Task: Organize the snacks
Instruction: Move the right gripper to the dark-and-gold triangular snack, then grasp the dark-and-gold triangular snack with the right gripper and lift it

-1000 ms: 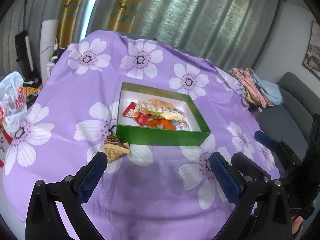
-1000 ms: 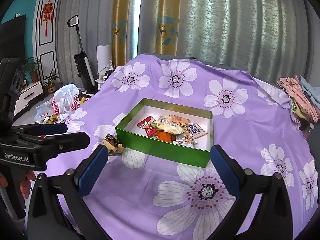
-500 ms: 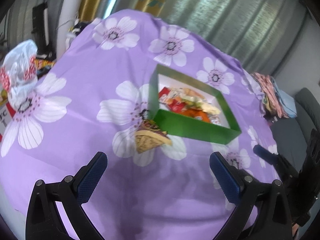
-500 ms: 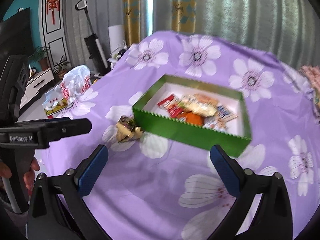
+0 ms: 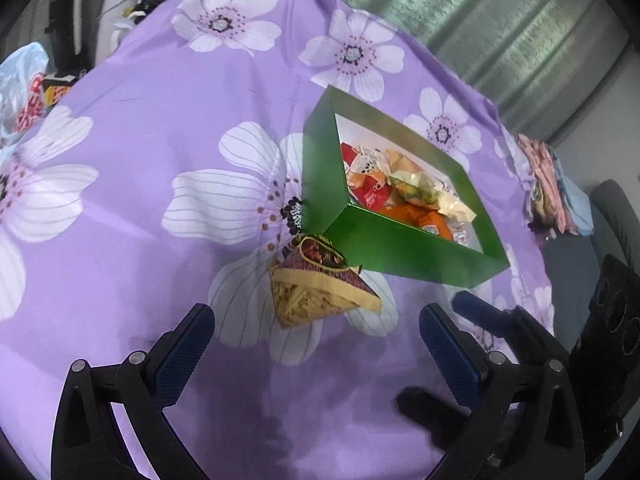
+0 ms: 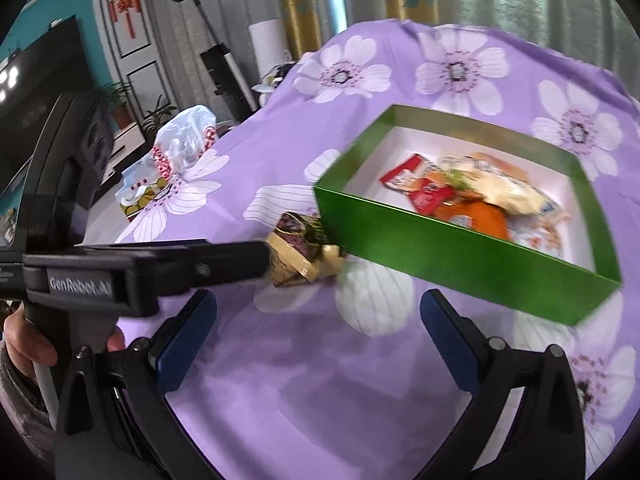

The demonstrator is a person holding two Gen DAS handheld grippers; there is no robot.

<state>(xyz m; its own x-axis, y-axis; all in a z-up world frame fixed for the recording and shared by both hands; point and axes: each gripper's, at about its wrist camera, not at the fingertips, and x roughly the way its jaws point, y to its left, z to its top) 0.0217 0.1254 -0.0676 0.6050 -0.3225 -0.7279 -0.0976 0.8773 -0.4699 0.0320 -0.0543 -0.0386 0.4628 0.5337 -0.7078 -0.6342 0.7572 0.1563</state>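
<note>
Triangular snack packet [image 5: 320, 286], maroon and gold, lies on the purple floral cloth [image 5: 132, 216] just beside the near left corner of the green box [image 5: 404, 254], seemingly touching that corner. Box holds a heap of snack packets [image 5: 400, 194], red, orange, yellow-green, piled toward its near side; far part of the white floor bare. Left gripper [image 5: 316, 354] spread wide, nothing between its blue pads, packet just ahead of the gap. Right gripper [image 6: 318, 338] also wide open and empty, over bare cloth in front of the box.

Right wrist view alone shows the left gripper's body from the side, its tip overlapping the packet [image 6: 298, 254], a hand [image 6: 24, 340] on the handle, plus a white plastic bag [image 6: 180, 148] at the cloth's left edge. Left wrist view alone shows folded clothes [image 5: 548, 188] past the right edge. Open cloth left of the box and in front.
</note>
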